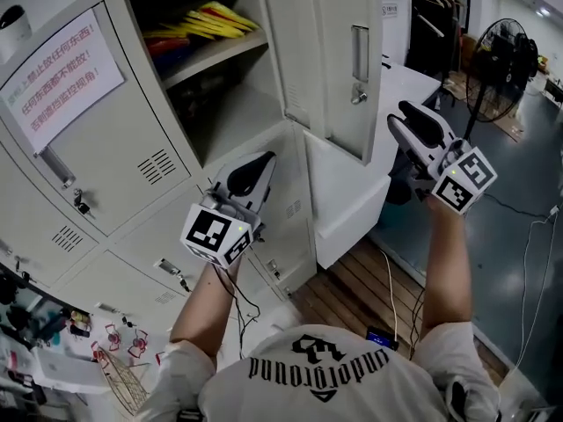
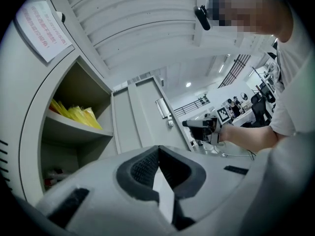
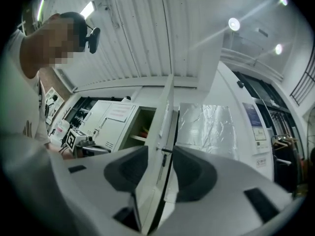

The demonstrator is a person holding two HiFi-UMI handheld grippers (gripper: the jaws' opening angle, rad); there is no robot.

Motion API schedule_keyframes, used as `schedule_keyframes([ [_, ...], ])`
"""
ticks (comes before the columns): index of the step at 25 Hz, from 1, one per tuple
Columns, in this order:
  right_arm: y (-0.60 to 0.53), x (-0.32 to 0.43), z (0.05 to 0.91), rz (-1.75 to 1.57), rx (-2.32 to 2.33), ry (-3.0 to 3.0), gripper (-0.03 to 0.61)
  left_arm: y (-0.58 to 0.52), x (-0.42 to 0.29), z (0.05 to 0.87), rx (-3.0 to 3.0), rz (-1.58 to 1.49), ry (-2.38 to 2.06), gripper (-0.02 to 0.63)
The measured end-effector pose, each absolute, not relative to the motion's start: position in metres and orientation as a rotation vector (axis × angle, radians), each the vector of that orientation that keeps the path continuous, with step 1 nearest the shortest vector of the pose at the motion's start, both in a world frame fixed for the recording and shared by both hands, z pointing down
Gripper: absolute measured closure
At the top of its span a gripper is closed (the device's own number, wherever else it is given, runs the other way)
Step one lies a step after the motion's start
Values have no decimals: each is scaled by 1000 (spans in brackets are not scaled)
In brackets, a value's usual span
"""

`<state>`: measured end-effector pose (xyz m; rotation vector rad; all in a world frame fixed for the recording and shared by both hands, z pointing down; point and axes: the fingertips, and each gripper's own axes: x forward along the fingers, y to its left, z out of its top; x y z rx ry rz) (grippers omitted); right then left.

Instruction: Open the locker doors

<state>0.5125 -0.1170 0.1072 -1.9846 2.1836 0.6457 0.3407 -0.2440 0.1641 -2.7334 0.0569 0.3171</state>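
The opened upper locker door [image 1: 339, 60] is straddled at its edge by the right gripper [image 1: 409, 121], which is released and not pressing on it. The left gripper [image 1: 257, 167] is held clenched on nothing. The right gripper should be drawn straight off the edge before a closed door [image 1: 114, 148] is addressed.

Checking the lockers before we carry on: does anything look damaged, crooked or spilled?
Nothing stands out. One locker door hangs open, yellow items lie loosely stacked on the upper shelf inside, and the paper notice sits flat on the closed door beside it. No dents or spills show.
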Motion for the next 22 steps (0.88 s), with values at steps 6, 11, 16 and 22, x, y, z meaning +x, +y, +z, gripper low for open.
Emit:
schedule_keyframes([
  [6,-100,450,119,666,-1976,2185,413,-234,307,180,-2743,276,146,606],
  [11,-121,401,135,650,-1899,2283,413,-240,254,185,-2729,241,290,606],
  [16,-146,344,136,644,-1782,2355,414,-252,190,186,-2704,202,432,606],
  [22,-187,262,134,620,-1630,2446,417,-272,101,177,-2658,206,591,606],
])
